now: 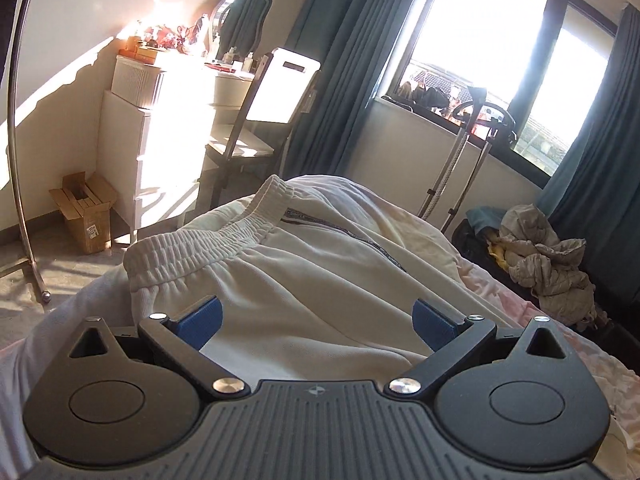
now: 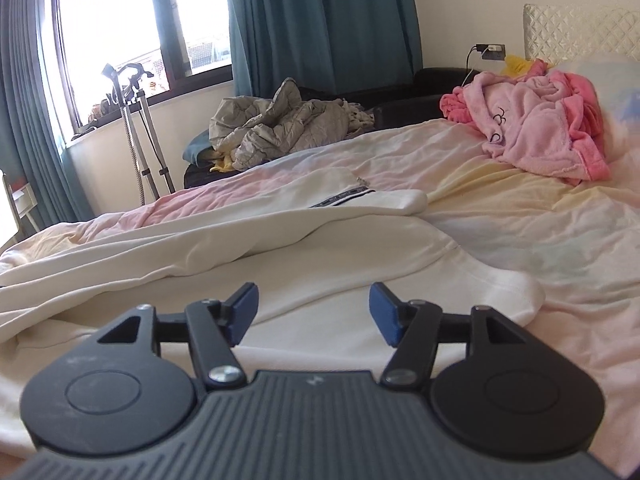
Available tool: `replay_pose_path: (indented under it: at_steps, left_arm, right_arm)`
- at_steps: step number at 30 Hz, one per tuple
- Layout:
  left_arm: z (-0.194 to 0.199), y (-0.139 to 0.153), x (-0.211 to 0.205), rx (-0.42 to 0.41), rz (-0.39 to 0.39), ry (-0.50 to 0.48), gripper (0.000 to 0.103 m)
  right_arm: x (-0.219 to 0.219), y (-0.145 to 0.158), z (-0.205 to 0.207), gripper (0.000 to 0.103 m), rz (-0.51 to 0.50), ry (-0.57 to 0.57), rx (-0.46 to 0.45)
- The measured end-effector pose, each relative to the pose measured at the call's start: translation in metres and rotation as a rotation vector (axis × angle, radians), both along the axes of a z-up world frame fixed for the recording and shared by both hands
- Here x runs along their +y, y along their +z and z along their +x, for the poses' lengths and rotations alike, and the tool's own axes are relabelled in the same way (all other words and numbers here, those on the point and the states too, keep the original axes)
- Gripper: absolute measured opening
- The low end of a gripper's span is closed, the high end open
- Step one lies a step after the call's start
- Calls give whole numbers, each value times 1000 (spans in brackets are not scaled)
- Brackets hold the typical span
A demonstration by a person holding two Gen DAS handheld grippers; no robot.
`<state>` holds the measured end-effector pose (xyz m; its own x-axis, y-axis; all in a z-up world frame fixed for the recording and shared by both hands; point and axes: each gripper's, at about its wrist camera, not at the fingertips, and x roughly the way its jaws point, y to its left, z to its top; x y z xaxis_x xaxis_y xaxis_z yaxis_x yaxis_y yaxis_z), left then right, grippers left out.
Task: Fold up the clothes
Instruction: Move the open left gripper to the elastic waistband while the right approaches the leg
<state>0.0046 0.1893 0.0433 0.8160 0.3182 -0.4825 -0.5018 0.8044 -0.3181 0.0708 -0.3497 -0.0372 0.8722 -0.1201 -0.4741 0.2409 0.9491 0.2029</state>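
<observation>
A pair of cream-white sweatpants (image 1: 304, 264) lies spread on the bed. Its elastic waistband (image 1: 208, 236) is at the bed's edge in the left wrist view. My left gripper (image 1: 318, 316) is open, its blue pads apart just above the fabric below the waistband. In the right wrist view the two pant legs (image 2: 240, 248) stretch across the bed, with cuffs at the right (image 2: 404, 202). My right gripper (image 2: 312, 312) is open, just above the nearer leg near its cuff (image 2: 516, 292). Neither gripper holds anything.
The bed sheet (image 2: 520, 216) is pastel pink and yellow. A pink robe (image 2: 536, 124) lies near the headboard. A grey quilt heap (image 2: 276, 128) sits on a dark bench by the window. A white dresser (image 1: 152, 152), chair (image 1: 256, 120) and cardboard box (image 1: 86, 216) stand beyond the bed.
</observation>
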Motion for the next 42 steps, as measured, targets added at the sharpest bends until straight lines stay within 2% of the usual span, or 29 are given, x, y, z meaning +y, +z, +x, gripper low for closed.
replay_pose_path:
  at_steps: [2, 7, 10, 13, 17, 20, 25, 26, 30, 32, 36, 40, 42]
  left_arm:
    - [2, 2, 7, 13, -14, 1, 102]
    - [2, 5, 23, 23, 12, 19, 102]
    - [0, -3, 31, 14, -75, 22, 102]
    - [-5, -10, 40, -9, -169, 25, 102]
    - [-14, -11, 48, -34, -204, 45, 102]
    - [-18, -14, 55, -37, -249, 67, 102]
    - [-23, -17, 63, -43, -310, 105, 102]
    - [-24, -17, 64, -43, -321, 113, 102]
    - [-29, -18, 67, -56, -348, 137, 102]
    - [-30, -19, 68, -53, -354, 147, 102]
    - [-28, -26, 72, -41, -408, 149, 102]
    - [-29, -31, 75, -34, -455, 151, 102]
    - [-29, -32, 76, -33, -470, 153, 102]
  right_arm:
    - [-4, -5, 3, 63, 11, -22, 22]
    - [-11, -14, 9, 66, 56, -47, 63]
    - [-12, -18, 13, 69, 68, -60, 81]
    - [-15, -24, 14, 75, 84, -100, 95]
    - [-30, -35, 17, 81, 97, -257, 130]
    - [-51, -48, 12, 84, 177, -397, 146]
    - [-84, -74, -4, 84, 411, -540, 153]
    - [-84, -74, -4, 84, 412, -540, 151]
    - [-80, -66, -9, 84, 307, -597, 138]
    - [-84, -68, -13, 84, 318, -637, 132]
    - [-88, -75, -9, 85, 376, -612, 138]
    - [-83, -72, -4, 85, 455, -512, 68]
    - [-79, -69, -1, 86, 531, -413, 9]
